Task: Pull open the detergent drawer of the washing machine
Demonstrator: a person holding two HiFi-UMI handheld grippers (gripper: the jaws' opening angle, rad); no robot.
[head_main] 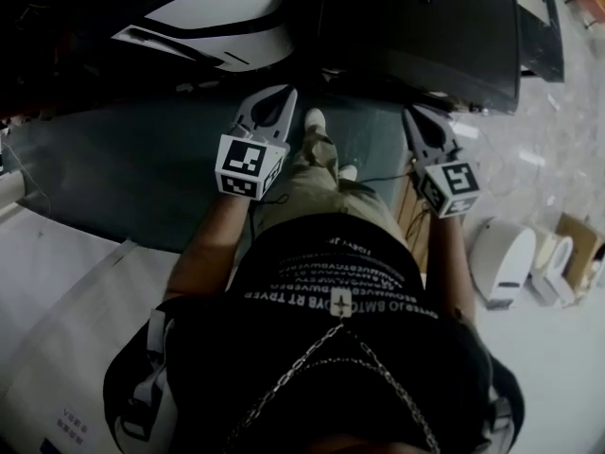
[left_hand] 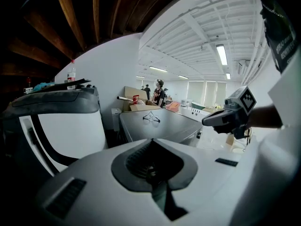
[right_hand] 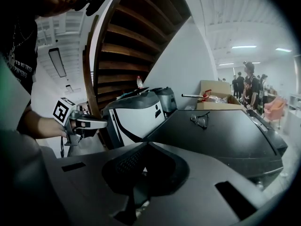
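Roughly: a white appliance (head_main: 217, 8) w/ a black stripe and grey lid stands far left. Next comes the left gripper (head_main: 282, 97), jaws pressed together w/ nothing btwn them, pointing forward and slightly down toward the gap btwn that appliance and the dark machine.

That dark flat-topped unit, prob. the washing machine (head_main: 425, 26), lies ahead of both tools. Its front edge runs across the head view, and glasses (left_hand: 151, 118) rest on its lid. I can't pick out the detergent drawer in any view; prob. it's on the shadowed front face below that edge.

The right gripper (head_main: 414, 113) sits just short of the machine's front, jaws likewise closed tip to tip, empty. By my read the right hand is the nearer one, w/ the machine directly ahead of it, while the left is off to one side. Whichever goes in needs its jaws spread first, then a pull back toward the person.

Surface: pale floor (head_main: 553, 130) at right, a darker grey patch under the tools.

Room: timber stair underside (right_hand: 136, 36) overhead, cardboard box (right_hand: 221, 100) and people (right_hand: 247, 84) in bkgd, strip lights on the ceiling.
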